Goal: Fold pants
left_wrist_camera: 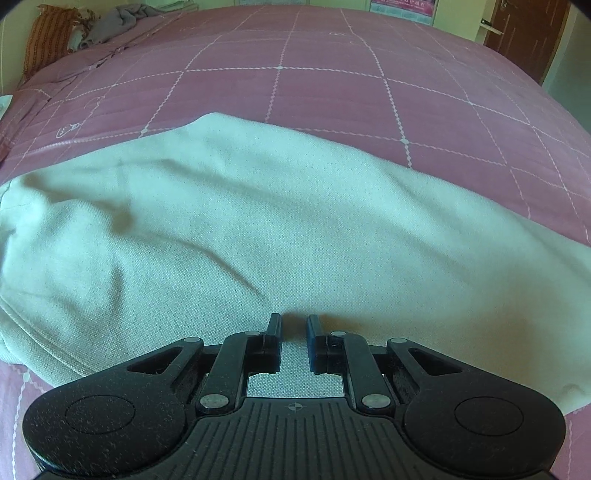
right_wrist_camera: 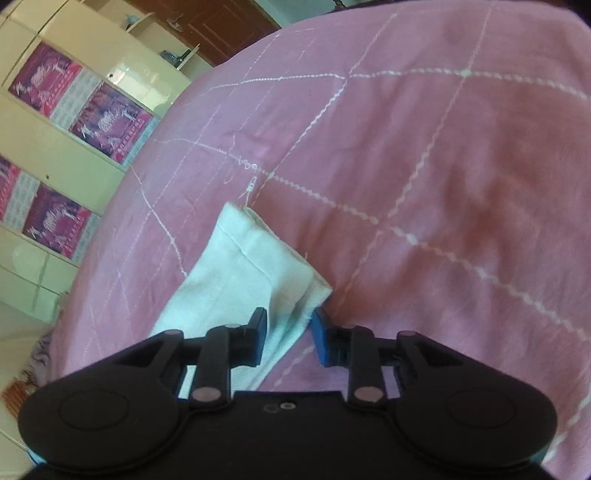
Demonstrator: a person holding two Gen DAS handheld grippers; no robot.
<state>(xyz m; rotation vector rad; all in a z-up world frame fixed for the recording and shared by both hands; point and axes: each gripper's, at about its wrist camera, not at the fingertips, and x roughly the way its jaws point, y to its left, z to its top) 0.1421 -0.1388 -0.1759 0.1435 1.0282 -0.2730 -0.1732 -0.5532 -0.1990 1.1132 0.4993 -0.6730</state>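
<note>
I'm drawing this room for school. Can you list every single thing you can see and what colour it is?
pants: one pair, pale white, lying across the near part of the bed; a leg end shows in the right wrist view
bedspread: one, pink with a white stitched grid, under the pants
pillow: one, orange-brown patterned, far left corner of the bed
grey cloth: one, crumpled beside the pillow
wardrobe: one, cream with purple picture panels, beside the bed
door: brown wood, far right
left gripper: one, black, low over the pants, jaws nearly closed with nothing held
right gripper: one, black with blue pads, open at the leg end
</note>
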